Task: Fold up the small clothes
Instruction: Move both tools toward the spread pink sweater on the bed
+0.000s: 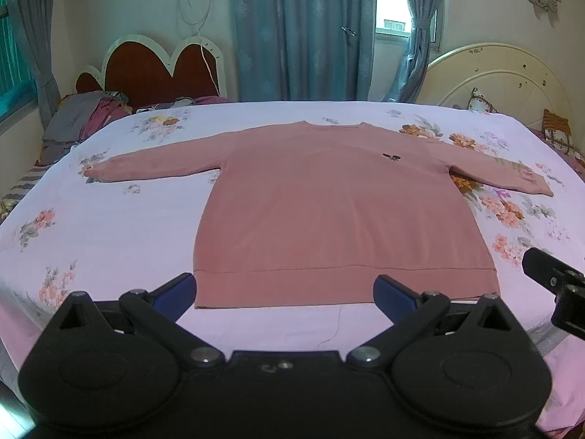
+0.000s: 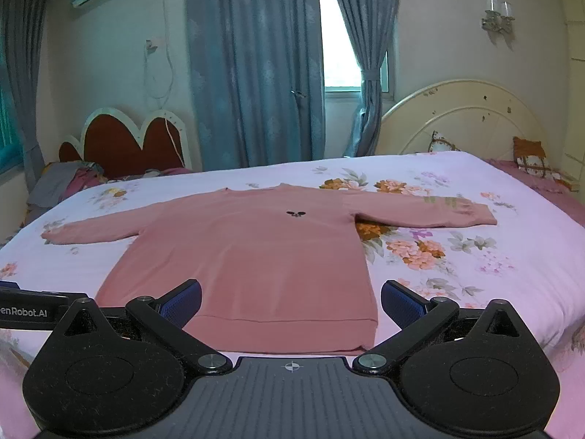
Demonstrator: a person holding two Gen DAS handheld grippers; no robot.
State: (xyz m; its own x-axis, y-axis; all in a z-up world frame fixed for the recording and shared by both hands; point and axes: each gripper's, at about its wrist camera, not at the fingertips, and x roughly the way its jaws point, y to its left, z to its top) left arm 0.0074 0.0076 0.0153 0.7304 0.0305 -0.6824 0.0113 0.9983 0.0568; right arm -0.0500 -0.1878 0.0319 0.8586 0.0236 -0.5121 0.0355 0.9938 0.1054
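A pink long-sleeved sweater (image 1: 329, 205) lies flat and face up on the floral bedsheet (image 1: 109, 234), sleeves spread to both sides, hem toward me. It has a small dark emblem (image 1: 390, 156) on the chest. It also shows in the right wrist view (image 2: 248, 256). My left gripper (image 1: 285, 292) is open and empty, hovering just above the hem near its left half. My right gripper (image 2: 290, 303) is open and empty over the hem's right half. The right gripper's body shows at the right edge of the left wrist view (image 1: 555, 289).
A pile of clothes (image 1: 84, 117) lies at the far left by a red headboard (image 1: 153, 69). A cream headboard (image 1: 504, 84) with cushions (image 1: 555, 131) stands at the far right. Blue curtains (image 1: 299, 33) hang behind the bed.
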